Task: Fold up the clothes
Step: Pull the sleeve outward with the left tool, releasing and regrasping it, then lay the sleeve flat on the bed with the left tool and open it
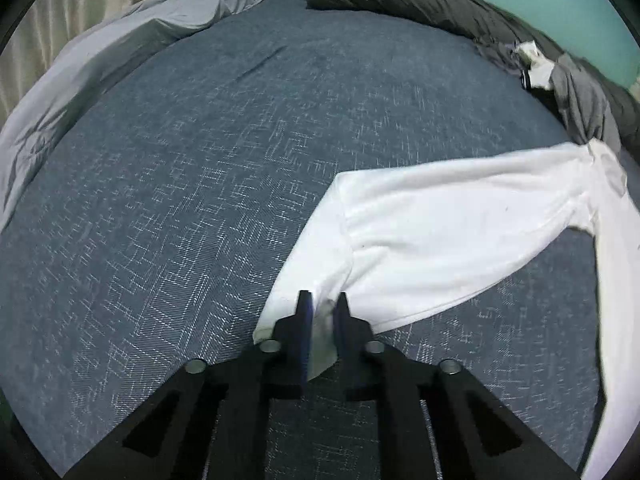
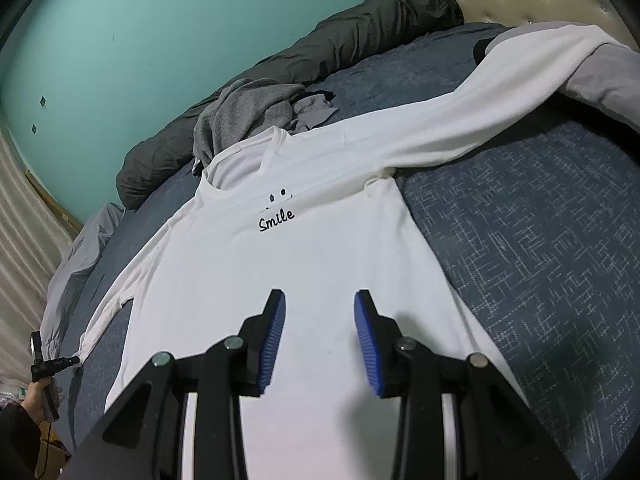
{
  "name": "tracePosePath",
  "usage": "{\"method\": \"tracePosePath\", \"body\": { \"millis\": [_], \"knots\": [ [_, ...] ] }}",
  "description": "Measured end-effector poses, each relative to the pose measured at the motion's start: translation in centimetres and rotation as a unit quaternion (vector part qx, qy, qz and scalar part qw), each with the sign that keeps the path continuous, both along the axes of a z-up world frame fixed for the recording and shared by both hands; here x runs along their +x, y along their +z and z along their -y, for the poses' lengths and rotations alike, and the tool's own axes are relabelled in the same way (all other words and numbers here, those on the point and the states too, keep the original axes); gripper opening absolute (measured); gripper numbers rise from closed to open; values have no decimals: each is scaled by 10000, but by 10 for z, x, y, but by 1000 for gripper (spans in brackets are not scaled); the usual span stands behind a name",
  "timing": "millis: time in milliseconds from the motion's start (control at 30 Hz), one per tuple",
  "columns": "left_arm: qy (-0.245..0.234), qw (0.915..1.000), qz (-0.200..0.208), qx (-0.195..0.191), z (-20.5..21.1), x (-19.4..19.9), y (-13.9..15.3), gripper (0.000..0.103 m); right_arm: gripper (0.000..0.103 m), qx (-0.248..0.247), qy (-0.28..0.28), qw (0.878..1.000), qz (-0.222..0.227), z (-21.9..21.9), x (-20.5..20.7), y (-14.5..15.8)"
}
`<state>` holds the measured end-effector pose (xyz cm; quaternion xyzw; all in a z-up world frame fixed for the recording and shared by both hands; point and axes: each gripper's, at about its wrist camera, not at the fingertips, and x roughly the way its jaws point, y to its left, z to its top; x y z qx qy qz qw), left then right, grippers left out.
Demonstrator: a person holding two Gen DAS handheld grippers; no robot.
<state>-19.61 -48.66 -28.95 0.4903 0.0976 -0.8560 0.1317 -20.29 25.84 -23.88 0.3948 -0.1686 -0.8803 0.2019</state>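
Note:
A white long-sleeved shirt (image 2: 320, 256) with a black "Smile" print (image 2: 276, 221) lies spread front-up on the blue bed cover (image 2: 540, 240). My right gripper (image 2: 319, 300) hovers open just above the shirt's lower body, with nothing between its blue pads (image 2: 272, 336). My left gripper (image 1: 323, 314) is shut on the cuff end of one white sleeve (image 1: 440, 220), which runs away to the right. In the right wrist view the same left gripper (image 2: 72, 361), held by a hand (image 2: 38, 400), sits at that sleeve's tip. The other sleeve (image 2: 480, 92) stretches to the upper right.
A rolled dark grey duvet (image 2: 320, 52) lies along the teal wall. A heap of grey garments (image 2: 248, 108) sits just beyond the shirt's collar. A light grey sheet (image 1: 120, 40) is bunched along the bed's far-left side. The blue bed cover (image 1: 180, 180) is bare left of the sleeve.

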Motion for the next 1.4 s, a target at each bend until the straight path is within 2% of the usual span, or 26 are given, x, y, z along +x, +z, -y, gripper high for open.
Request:
{"method": "tracePosePath", "body": {
  "millis": [133, 233, 700, 800, 900, 967, 1000, 1067, 1100, 1133, 1300, 1367, 1400],
  "knots": [
    [203, 9985, -353, 369, 14, 7, 13, 6, 36, 0, 2, 10000, 10, -1, 0, -1],
    [255, 9974, -418, 523, 22, 9, 17, 7, 36, 19, 5, 10000, 22, 2, 0, -2],
    [1072, 9927, -441, 328, 61, 8, 18, 2, 36, 81, 26, 10000, 17, 3, -1, -3],
    [1449, 9880, -474, 256, 75, 8, 22, 2, 36, 93, 25, 9999, 34, 4, -1, -4],
    [1711, 9829, -512, 441, 85, 14, 22, 3, 36, 96, 45, 9999, 35, 6, -1, -4],
    [1616, 9836, -490, 627, 82, 18, 18, 4, 36, 84, 61, 9999, 12, 7, 0, -3],
    [1556, 9840, -467, 737, 79, 21, 15, 9, 36, 75, 68, 9999, 1, 6, 0, -2],
    [1462, 9840, -404, 934, 72, 25, 9, 20, 36, 58, 76, 10000, -5, 6, 1, -1],
    [1450, 9835, -376, 1017, 69, 26, 5, 30, 36, 50, 78, 10000, -2, 6, 1, -1],
    [1437, 9829, -348, 1099, 66, 27, 1, 34, 36, 41, 81, 10000, 4, 6, 2, -1],
    [1360, 9795, -222, 1472, 54, 32, -17, 36, 36, 15, 60, 10000, -22, 4, 4, 2],
    [1294, 9809, -187, 1443, 53, 32, -20, 35, 36, 6, 45, 10000, -26, 3, 4, 2],
    [1259, 9815, -176, 1433, 52, 31, -21, 26, 36, 1, 37, 10000, -27, 3, 4, 2]
  ]
}}
